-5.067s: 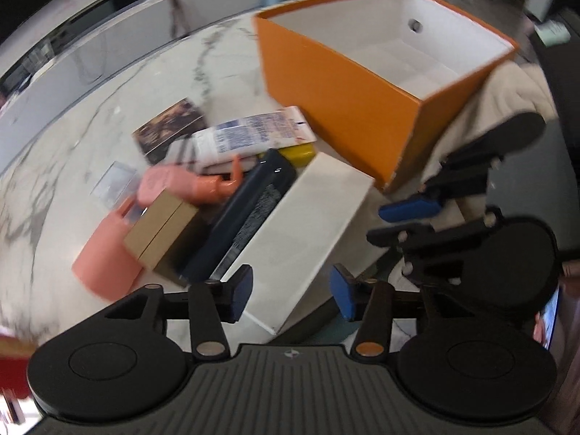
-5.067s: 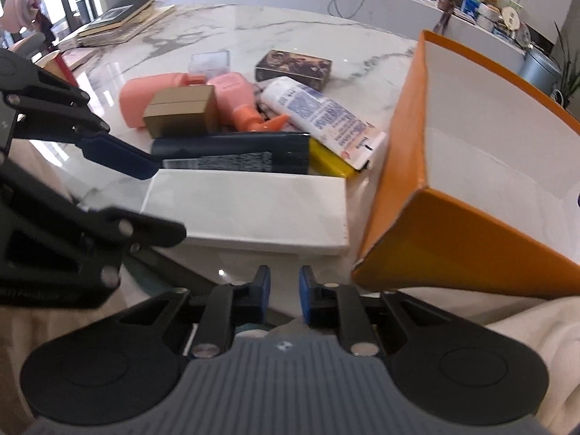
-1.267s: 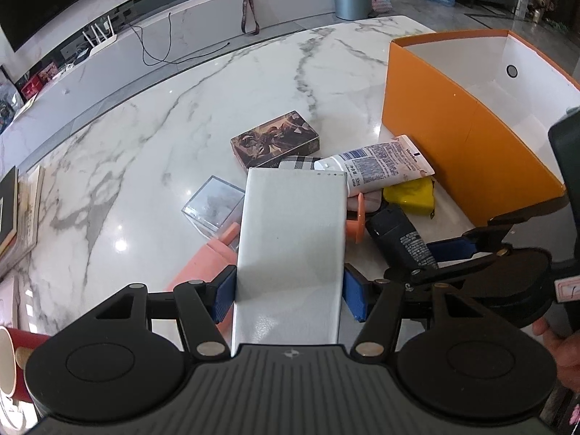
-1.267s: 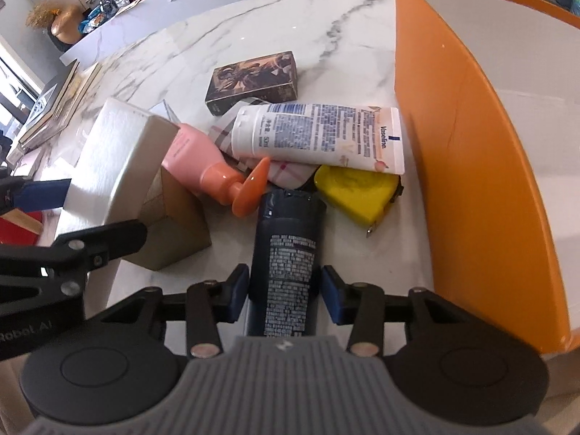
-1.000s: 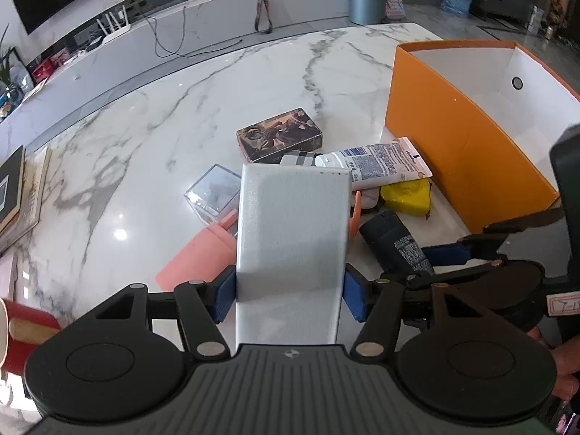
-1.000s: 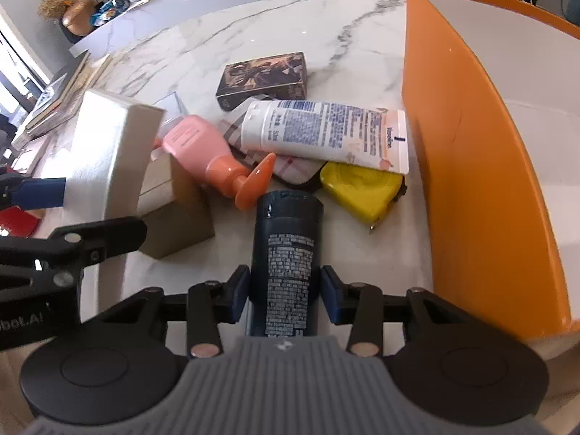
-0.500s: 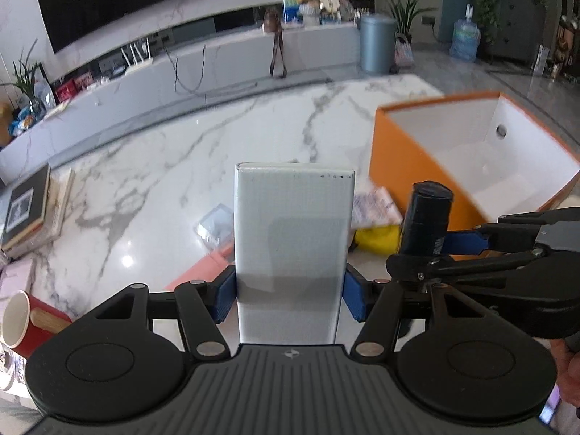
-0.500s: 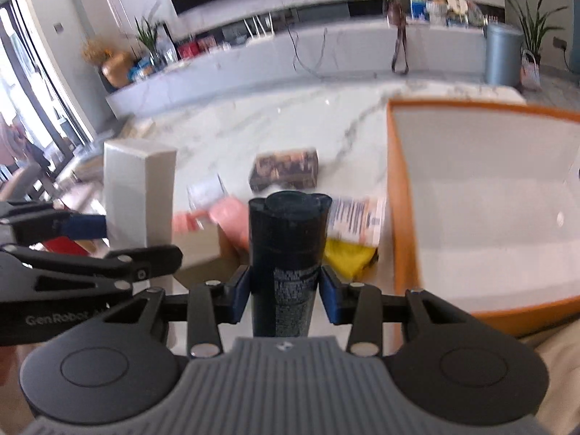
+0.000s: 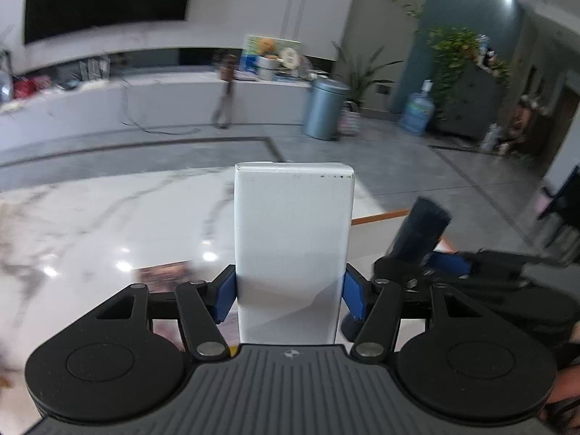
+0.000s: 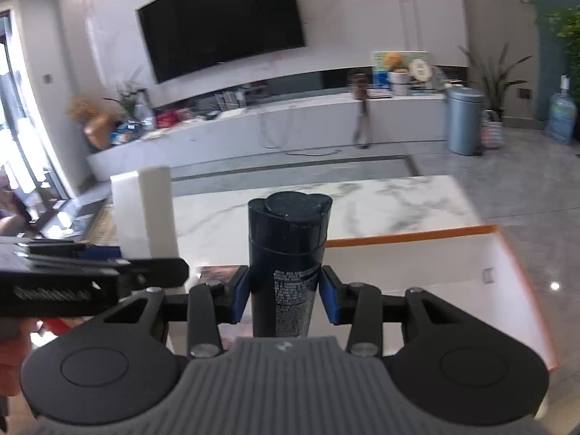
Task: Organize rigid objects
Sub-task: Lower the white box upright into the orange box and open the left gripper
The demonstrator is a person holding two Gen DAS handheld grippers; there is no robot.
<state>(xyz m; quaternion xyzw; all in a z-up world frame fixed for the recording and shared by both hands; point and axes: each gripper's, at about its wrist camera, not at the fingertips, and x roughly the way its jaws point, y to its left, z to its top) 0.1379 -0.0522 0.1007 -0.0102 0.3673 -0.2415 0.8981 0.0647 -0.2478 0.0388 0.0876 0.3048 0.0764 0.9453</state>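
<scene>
My left gripper (image 9: 288, 291) is shut on a long white box (image 9: 291, 239) and holds it upright, high above the marble table (image 9: 90, 217). My right gripper (image 10: 285, 295) is shut on a dark navy bottle (image 10: 288, 250), also upright. The bottle (image 9: 420, 232) shows in the left wrist view to the right of the white box. The white box (image 10: 143, 210) shows at the left in the right wrist view. The orange box (image 10: 409, 235) with a white inside lies below and to the right of the bottle. Most loose objects on the table are hidden.
A dark picture box (image 9: 163, 272) lies on the table, blurred, left of the white box. Beyond the table are a long white counter (image 10: 290, 127), a grey bin (image 10: 464, 119) and a wall screen (image 10: 221, 18).
Both grippers have tilted up and risen with their loads. The table's loose objects have dropped out of view. The orange box now shows only its far rim.
</scene>
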